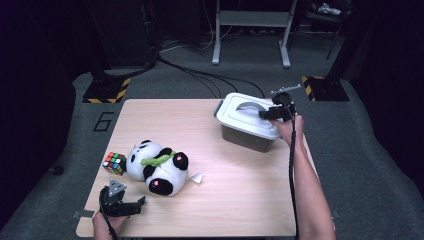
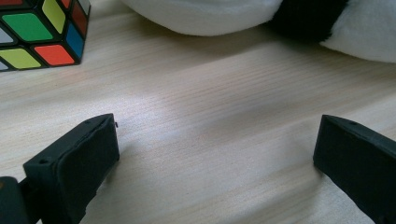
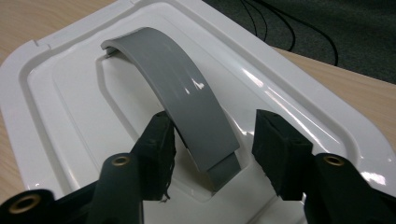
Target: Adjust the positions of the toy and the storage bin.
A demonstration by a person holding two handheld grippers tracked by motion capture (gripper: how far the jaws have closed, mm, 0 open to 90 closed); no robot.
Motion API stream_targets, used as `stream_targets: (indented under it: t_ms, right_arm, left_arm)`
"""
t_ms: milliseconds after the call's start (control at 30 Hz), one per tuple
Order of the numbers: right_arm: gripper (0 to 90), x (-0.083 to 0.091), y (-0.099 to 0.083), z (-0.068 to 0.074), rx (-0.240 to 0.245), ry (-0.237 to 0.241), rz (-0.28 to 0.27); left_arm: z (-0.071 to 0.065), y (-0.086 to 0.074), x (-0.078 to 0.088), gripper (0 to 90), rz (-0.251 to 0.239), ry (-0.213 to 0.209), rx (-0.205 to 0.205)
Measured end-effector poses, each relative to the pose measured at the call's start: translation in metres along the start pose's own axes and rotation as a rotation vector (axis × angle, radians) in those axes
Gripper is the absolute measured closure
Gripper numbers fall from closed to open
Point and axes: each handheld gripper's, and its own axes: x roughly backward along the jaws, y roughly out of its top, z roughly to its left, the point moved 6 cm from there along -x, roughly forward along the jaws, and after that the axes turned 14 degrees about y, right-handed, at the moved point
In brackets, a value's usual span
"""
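The lid (image 3: 299, 116) is seen closed on the box (image 1: 247, 136) at the table's (image 1: 240, 200) far right; its grey handle (image 3: 187, 107) is straddled, ungripped, by the spread right gripper (image 3: 212, 140). The left gripper (image 2: 215, 154) is held wide, empty. Lifting seemingly remains undone.

A single large digit "6" (image 1: 103, 121) stands in dark outline on the grey floor (image 1: 60, 150), just beside the far left corner of the bench (image 1: 240, 200) in the high view. Nothing else can be read; no lettering shows on any object.
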Motion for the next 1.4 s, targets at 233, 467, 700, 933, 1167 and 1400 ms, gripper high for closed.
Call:
stream_targets:
  t_ms: [233,467,700,933,1167,1400]
  right_arm:
    - [60.4,-0.002,-0.002,0.004,0.025,0.01,0.01]
    - [61.6,0.001,-0.005,0.009,0.023,0.012,0.033]
    - [62.6,0.007,-0.013,0.018,0.016,0.026,0.05]
    - [63.5,0.014,-0.023,0.031,-0.003,0.05,0.049]
    - [63.3,0.018,-0.03,0.042,0.0,0.046,0.051]
    - [52.3,0.015,-0.01,0.047,0.066,0.053,0.031]
  left_arm:
    - [0.0,0.0,0.0,0.1,0.001,0.001,-0.002]
    - [0.0,0.0,0.0,0.1,0.003,0.0,-0.001]
    - [0.0,0.0,0.0,0.1,0.001,0.001,-0.002]
    - [0.0,0.0,0.0,0.2,0.0,0.001,-0.002]
    - [0.0,0.0,0.0,0.1,-0.002,0.001,-0.001]
    - [0.0,0.0,0.0,0.1,0.0,0.0,-0.002]
